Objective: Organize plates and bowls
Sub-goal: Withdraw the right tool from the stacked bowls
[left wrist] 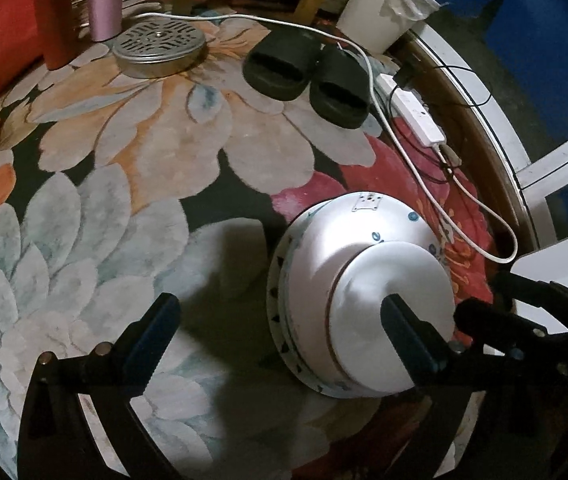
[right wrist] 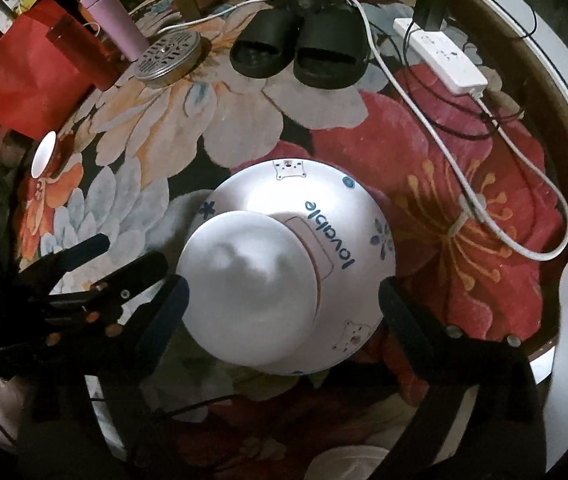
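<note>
Marking: "lovable" on large bowl [right wrist: 348, 216] | small bowl [right wrist: 252, 284] inverted atop, frame centre | right gripper [right wrist: 284, 296] wide open, straddling, nothing held | left gripper [left wrist: 280, 316] wide open, empty.

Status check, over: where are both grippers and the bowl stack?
Left gripper open, right gripper open, nothing held. Small bowl upside down atop printed bowl. Slippers and cable beyond, clear.

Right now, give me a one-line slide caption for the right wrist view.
Open right tongs straddle a small upturned bowl stacked on a larger upturned bowl on the floral rug.
</note>
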The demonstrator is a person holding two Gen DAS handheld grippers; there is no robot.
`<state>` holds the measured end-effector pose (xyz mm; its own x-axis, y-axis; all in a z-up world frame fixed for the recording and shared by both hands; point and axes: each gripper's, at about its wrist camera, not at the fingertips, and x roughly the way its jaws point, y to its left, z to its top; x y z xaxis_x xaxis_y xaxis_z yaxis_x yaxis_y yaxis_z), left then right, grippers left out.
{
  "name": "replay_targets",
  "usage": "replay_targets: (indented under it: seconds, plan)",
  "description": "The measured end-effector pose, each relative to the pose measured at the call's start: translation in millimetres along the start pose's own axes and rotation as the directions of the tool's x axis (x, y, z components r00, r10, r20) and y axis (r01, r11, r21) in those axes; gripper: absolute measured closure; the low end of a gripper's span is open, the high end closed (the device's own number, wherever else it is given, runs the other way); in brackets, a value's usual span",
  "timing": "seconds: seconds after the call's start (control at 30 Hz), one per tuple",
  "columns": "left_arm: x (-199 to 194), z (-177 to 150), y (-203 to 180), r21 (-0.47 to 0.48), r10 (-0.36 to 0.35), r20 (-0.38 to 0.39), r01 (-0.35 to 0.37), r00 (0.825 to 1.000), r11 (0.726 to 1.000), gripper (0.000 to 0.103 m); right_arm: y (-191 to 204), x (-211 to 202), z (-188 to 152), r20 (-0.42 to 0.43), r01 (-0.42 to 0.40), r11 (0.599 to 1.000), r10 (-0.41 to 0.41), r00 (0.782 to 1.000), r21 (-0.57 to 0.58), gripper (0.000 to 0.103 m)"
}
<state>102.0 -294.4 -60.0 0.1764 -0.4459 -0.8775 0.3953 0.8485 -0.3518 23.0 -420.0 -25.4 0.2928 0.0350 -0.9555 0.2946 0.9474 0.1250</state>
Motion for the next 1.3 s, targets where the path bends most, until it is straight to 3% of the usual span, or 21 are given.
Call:
replay_targets:
  seconds: [1.3]
  plan:
    - [-8.9,-2.6,28.9,-0.040,0.035,-0.001,-0.035,0.999,0.999,0.002,9.6,8.1,-2.9,-0.022,0.001,1.000,-0.001,1.000,-0.009,0.006]
